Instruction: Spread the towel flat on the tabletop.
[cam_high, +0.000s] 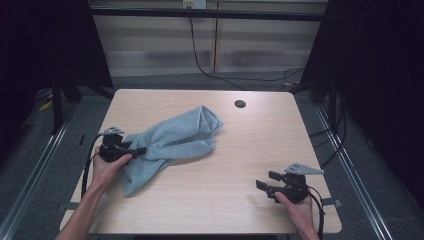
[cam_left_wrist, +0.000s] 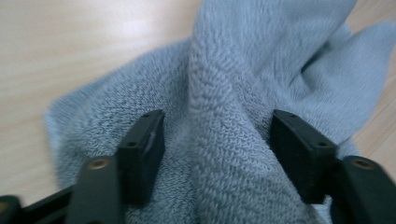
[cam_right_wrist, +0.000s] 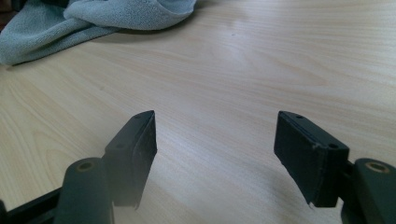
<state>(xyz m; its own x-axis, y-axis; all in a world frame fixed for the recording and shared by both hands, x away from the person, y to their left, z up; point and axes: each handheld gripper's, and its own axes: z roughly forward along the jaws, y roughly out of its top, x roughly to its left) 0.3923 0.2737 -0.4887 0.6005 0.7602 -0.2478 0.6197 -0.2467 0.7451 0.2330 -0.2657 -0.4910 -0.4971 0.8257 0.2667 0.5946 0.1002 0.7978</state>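
Between the left hand-held gripper (cam_left_wrist: 217, 144) jaws, grey towel (cam_left_wrist: 233, 116) fold

Light wooden table (cam_high: 250, 165), crumpled grey towel (cam_high: 172, 140)

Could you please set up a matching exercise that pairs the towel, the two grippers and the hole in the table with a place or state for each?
Things:
1. towel
2. left gripper
3. right gripper
4. hole in the table

Places or states:
A. jaws wide apart over bare wood
B. near the far edge of the table
C. crumpled on the table's left half
D. jaws on either side of a ridge of cloth

Pairs: 1-C, 2-D, 3-A, 4-B
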